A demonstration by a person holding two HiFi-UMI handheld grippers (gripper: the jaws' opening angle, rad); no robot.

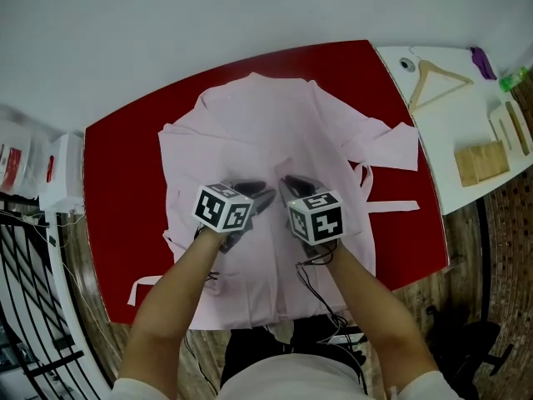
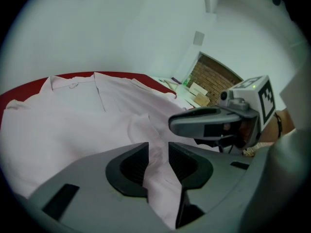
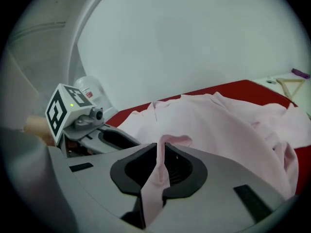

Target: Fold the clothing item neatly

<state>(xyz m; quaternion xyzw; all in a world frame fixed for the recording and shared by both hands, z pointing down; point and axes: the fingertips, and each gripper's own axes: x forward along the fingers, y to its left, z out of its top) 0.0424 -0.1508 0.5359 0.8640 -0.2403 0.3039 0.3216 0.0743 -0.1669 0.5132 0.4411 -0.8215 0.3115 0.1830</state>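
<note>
**Grippers side by side on the pink garment**

The pink garment (image 1: 250,132) lies spread over the middle of the red table (image 1: 125,190). Its collar is toward the far edge, and its lower part hangs over the near edge. Thin ties of it reach out toward the right edge and the near left corner.

Both tools are low over the centre of the cloth, close beside each other. The left gripper (image 2: 158,154) has its jaws partly apart. A raised fold of the garment runs between them, but the pads do not press on it. The right gripper (image 3: 161,154) has its jaws closed tight on another narrow fold of the garment, and this fold stands up a little above the pads.

Beyond the right edge of the red table stands a white table (image 1: 458,132). On it lie a wooden hanger (image 1: 437,82) and a wooden block (image 1: 480,162).
</note>
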